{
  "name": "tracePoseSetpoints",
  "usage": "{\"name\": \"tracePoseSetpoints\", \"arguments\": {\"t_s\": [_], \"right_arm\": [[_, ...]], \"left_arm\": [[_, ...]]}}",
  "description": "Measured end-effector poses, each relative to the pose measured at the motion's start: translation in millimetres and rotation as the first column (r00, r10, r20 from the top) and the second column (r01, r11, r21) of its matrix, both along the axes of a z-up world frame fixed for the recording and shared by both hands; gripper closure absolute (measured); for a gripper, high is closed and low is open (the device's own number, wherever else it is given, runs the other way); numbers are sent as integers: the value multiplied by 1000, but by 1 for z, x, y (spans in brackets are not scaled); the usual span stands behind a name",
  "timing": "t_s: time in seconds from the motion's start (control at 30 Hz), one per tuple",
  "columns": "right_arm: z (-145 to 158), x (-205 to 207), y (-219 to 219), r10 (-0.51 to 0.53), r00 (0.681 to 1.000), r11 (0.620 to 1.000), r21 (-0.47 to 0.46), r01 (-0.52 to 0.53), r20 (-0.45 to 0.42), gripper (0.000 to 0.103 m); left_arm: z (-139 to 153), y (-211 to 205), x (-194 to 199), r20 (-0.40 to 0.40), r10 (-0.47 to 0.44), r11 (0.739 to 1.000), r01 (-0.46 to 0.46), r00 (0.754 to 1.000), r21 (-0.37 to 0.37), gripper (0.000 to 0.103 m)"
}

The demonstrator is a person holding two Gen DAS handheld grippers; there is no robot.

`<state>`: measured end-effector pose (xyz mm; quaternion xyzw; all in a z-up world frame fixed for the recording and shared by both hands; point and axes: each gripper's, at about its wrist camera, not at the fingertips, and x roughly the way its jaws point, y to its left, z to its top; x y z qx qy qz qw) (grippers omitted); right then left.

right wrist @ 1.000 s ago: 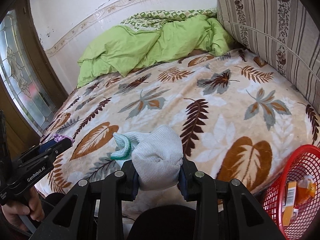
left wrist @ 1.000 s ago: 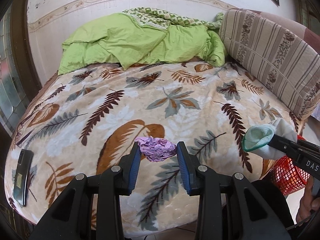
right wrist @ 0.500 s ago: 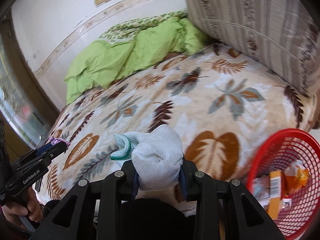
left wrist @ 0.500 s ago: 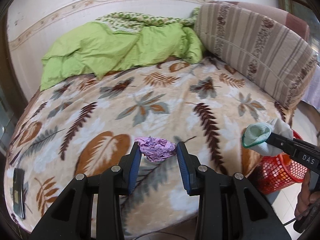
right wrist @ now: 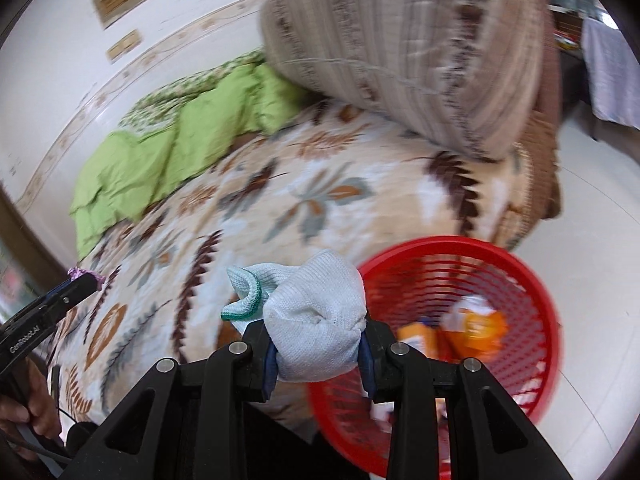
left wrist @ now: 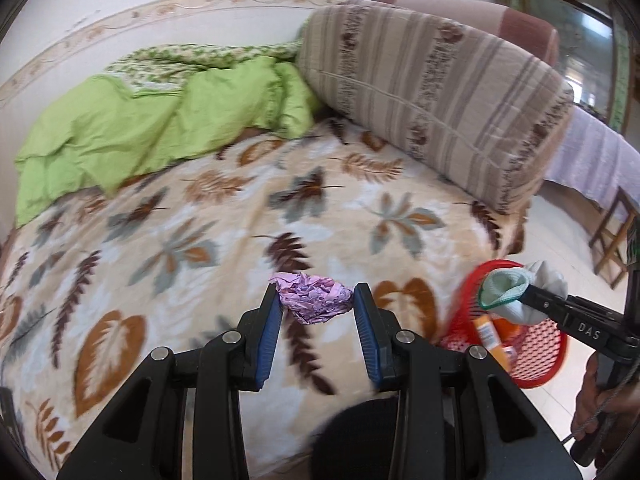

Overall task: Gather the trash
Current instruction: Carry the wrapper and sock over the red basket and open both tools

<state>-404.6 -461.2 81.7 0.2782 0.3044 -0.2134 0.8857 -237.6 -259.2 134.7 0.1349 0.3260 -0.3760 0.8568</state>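
Note:
My left gripper (left wrist: 316, 304) is shut on a crumpled purple paper ball (left wrist: 314, 298) and holds it above the leaf-patterned bed. My right gripper (right wrist: 318, 344) is shut on a balled white sock with a green cuff (right wrist: 312, 320), held just left of a red mesh basket (right wrist: 532, 308) on the floor. The basket holds orange wrappers (right wrist: 476, 328). In the left wrist view the right gripper (left wrist: 520, 296) with the sock (left wrist: 506, 286) hangs over the basket's (left wrist: 548, 354) rim. In the right wrist view the left gripper (right wrist: 86, 278) shows at the far left with the purple paper (right wrist: 82, 274).
The bed (left wrist: 224, 216) has a leaf-print blanket, a green duvet (left wrist: 152, 128) bunched at the back and a striped bolster (left wrist: 436, 100) on the right. A wooden stool (left wrist: 616, 236) stands on the pale floor at the right. A dark phone's edge (left wrist: 6, 408) lies at the bed's left.
Both grippers have swung right toward the bed's corner, each still holding its item. The red basket has come much closer in both views, and the right gripper now tilts over it.

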Motion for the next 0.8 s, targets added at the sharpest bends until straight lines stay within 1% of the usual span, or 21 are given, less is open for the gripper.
{"name": "tracePoseSetpoints", "arguments": {"t_s": [0.17, 0.3, 0.37, 0.53, 0.6, 0.8], "right_arm": [[2, -31, -26, -94, 995, 995, 9, 95, -13, 68], [3, -48, -43, -157, 987, 987, 17, 158, -22, 68], [4, -54, -50, -177, 984, 984, 23, 178, -24, 68], [11, -64, -62, -214, 977, 977, 19, 214, -24, 68], [12, -67, -65, -228, 973, 973, 19, 228, -24, 68], [6, -72, -72, -251, 967, 967, 46, 252, -32, 66]], "left_arm": [[2, -32, -16, -14, -86, 996, 86, 996, -2, 68], [2, -64, -34, -23, -175, 985, 175, 984, -3, 68], [0, -76, -39, -33, -204, 979, 204, 978, -5, 68], [-7, -105, -51, -99, -290, 957, 289, 952, -26, 68], [-11, -116, -56, -131, -324, 946, 323, 937, -30, 68], [-23, -140, -72, -160, -396, 917, 398, 904, -19, 68]]}}
